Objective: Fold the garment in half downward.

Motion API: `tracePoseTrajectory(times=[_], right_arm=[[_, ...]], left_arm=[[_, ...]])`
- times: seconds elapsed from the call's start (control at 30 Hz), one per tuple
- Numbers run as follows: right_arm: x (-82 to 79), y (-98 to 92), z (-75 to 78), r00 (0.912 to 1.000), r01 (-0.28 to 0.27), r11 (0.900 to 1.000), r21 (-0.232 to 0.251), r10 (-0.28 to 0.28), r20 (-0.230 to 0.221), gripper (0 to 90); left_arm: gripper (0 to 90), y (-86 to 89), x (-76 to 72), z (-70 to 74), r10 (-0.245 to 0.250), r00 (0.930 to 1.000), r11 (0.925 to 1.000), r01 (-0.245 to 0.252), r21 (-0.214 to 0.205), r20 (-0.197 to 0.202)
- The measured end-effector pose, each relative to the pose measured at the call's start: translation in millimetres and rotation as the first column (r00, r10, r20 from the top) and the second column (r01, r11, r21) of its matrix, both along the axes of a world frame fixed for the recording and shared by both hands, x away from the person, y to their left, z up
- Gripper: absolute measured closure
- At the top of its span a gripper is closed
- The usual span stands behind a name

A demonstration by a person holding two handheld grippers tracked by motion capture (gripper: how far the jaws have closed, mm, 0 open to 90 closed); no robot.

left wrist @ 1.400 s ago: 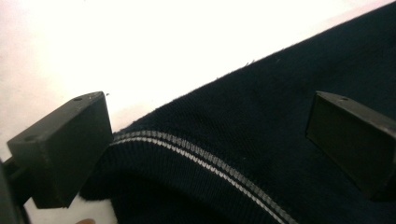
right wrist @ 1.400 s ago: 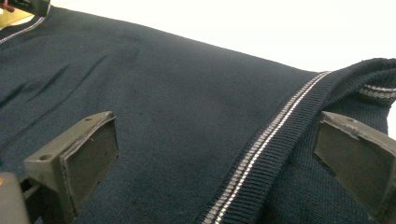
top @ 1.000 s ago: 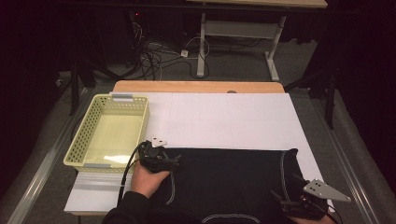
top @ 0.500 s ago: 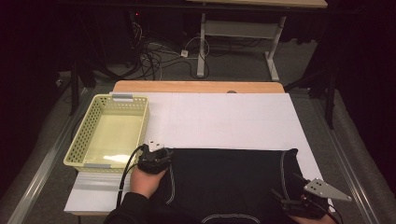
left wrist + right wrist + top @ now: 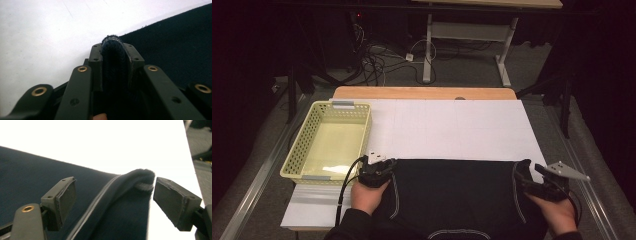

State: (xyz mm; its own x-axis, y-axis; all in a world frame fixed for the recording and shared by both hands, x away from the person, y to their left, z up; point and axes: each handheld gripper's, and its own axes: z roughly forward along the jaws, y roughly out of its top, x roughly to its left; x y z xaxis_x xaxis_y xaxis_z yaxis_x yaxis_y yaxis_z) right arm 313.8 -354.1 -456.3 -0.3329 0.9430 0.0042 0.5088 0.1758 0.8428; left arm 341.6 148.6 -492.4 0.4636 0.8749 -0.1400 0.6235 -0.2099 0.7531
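A dark navy garment (image 5: 452, 195) lies flat on the near half of the white table cover (image 5: 452, 125). My left gripper (image 5: 384, 165) sits at the garment's far left corner. In the left gripper view its jaws have just been closing, and my left gripper (image 5: 115, 50) now pinches a fold of the dark cloth (image 5: 113, 65). My right gripper (image 5: 522, 172) is at the far right corner. Its jaws have been closing too, but my right gripper (image 5: 112, 192) stays open: a raised fold of the garment (image 5: 130, 185) stands between the pads (image 5: 66, 197) without touching them.
A pale yellow mesh basket (image 5: 343, 104) stands at the table's left edge, just beyond my left hand. The far half of the white cover is bare. A strip of wooden tabletop (image 5: 422, 93) shows at the far edge, with cables and desk legs on the floor behind.
My right hand has moved forward to the garment's right corner, so that corner now sits between its jaws. The left hand has stayed at the left corner.
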Motion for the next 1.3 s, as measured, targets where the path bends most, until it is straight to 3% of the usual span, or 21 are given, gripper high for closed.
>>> tracePoseTrajectory(times=[0.1, 0.2, 0.3, 0.37, 0.43, 0.53, 0.57, 0.73, 0.87, 1.03, 1.13, 1.2, 1.3], right_arm=[[23.9, -2.5, -2.6, 0.9977, 0.036, 0.9994, 0.001, -0.036, -0.057, 15.8], [42.5, -2.3, -9.7, 0.9916, 0.048, 0.9984, -0.028, -0.051, -0.119, 13.0], [51.4, -3.4, -19.2, 0.9774, 0.067, 0.9966, -0.049, -0.075, -0.197, 10.4], [47.9, -4.3, -20.0, 0.9793, 0.067, 0.9975, -0.022, -0.070, -0.190, 22.2], [42.1, -2.4, -19.8, 0.9844, 0.026, 0.9997, 0.002, -0.026, -0.174, 42.4], [38.4, -2.3, -19.9, 0.9824, -0.026, 0.9976, 0.065, 0.038, -0.183, 66.0], [37.7, -1.7, -20.4, 0.9807, -0.040, 0.9956, 0.085, 0.055, -0.187, 67.9], [29.3, 3.4, -17.6, 0.9920, -0.048, 0.9984, 0.029, 0.051, -0.115, 73.5], [17.7, -2.0, -3.8, 0.9997, -0.017, 0.9988, 0.047, 0.018, -0.018, 74.1], [8.9, -9.7, 30.3, 0.9954, -0.001, 0.9996, 0.027, -0.001, 0.096, 74.5], [9.8, -15.3, 47.5, 0.9907, 0.007, 0.9998, 0.020, -0.010, 0.136, 74.5], [14.0, -20.4, 55.4, 0.9885, 0.010, 0.9996, 0.025, -0.014, 0.151, 74.5], [25.1, -23.8, 59.4, 0.9875, 0.012, 0.9998, 0.016, -0.014, 0.157, 74.4]], left_arm=[[69.8, 0.8, -0.1, 0.0, -0.003, 1.0000, 1.0000, 0.003, -0.007, 0.001], [69.8, 1.0, -0.3, -0.1, -0.004, 1.0000, 0.9999, 0.004, -0.011, 0.004], [69.8, 1.4, -0.5, -0.1, -0.004, 1.0000, 0.9998, 0.005, -0.017, 0.003], [69.8, 1.5, -0.4, -0.2, -0.007, 1.0000, 0.9999, 0.007, -0.015, 0.004], [69.8, 1.2, -0.5, -0.2, -0.006, 1.0000, 0.9999, 0.006, -0.014, 0.005], [69.9, 1.1, -1.2, 0.0, -0.009, 0.9999, 0.9999, 0.009, -0.010, 0.010], [69.9, 0.5, -1.8, 0.1, -0.008, 0.9998, 0.9999, 0.008, -0.009, 0.017], [71.2, 0.3, -4.8, 1.8, -0.013, 0.9988, 0.9999, 0.013, -0.006, 0.048], [71.7, -3.5, -9.0, 12.5, -0.013, 0.9953, 0.9999, 0.014, -0.005, 0.096], [72.4, -13.0, -6.9, 40.9, -0.004, 0.9852, 0.9999, 0.007, -0.013, 0.171], [72.5, -18.3, 1.6, 54.9, 0.003, 0.9802, 1.0000, -0.003, 0.000, 0.198], [72.5, -20.9, 10.1, 60.0, 0.014, 0.9802, 0.9999, -0.013, -0.003, 0.198], [72.5, -25.8, 25.0, 61.6, 0.018, 0.9825, 0.9994, -0.023, 0.026, 0.185]])
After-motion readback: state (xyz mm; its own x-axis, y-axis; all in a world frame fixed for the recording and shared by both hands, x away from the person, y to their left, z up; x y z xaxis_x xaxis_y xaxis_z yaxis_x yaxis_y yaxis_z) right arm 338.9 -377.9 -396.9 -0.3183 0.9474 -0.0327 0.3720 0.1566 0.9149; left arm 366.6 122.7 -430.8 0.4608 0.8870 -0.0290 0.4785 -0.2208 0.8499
